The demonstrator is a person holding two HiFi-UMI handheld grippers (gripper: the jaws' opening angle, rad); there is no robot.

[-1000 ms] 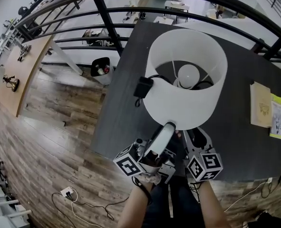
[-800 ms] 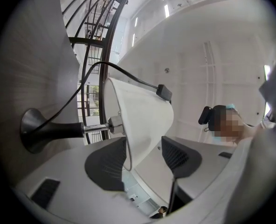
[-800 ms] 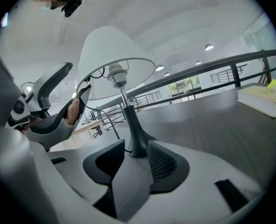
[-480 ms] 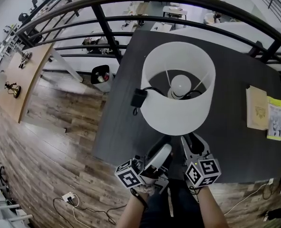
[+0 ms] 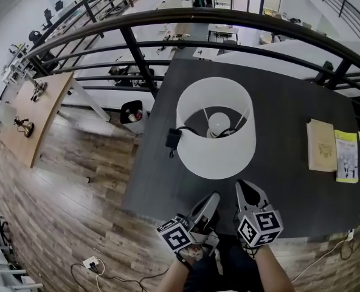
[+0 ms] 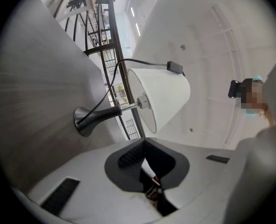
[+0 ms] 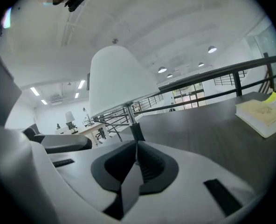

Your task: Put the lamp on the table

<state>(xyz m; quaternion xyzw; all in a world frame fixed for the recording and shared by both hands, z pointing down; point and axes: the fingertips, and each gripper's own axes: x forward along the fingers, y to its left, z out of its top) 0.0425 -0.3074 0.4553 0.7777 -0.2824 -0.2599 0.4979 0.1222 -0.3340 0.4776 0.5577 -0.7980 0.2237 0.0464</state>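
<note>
Lamp (image 5: 216, 156) with a white shade stands upright on the dark table (image 5: 289, 111). Its foot sits flat on the top and it stands by itself, so I think the job is as good as done. The black cord (image 5: 189, 112) comes out from under the shade. Its plug block (image 5: 173, 139) lies on the table just beside the shade, close to the table's left edge. The left gripper (image 5: 210, 199) and the right gripper (image 5: 245, 188) are side by side at the near edge of the table. They point at the lamp but do not touch it. The fingers of both have just been closing, and now each pair is pressed together with nothing in between. I think they are shut and away from the lamp because it needs no holding. A tan book (image 5: 321, 145) and a yellow book (image 5: 346, 156) lie next to each other on the right side of the table, well apart from the lamp. A black railing (image 5: 168, 24) runs behind the table. On the left, down on the wooden floor (image 5: 76, 193), a black bin (image 5: 131, 111) stands near the table. Nothing stands in the way of the lamp. Only the loose cord could catch on something and pull at it.
</note>
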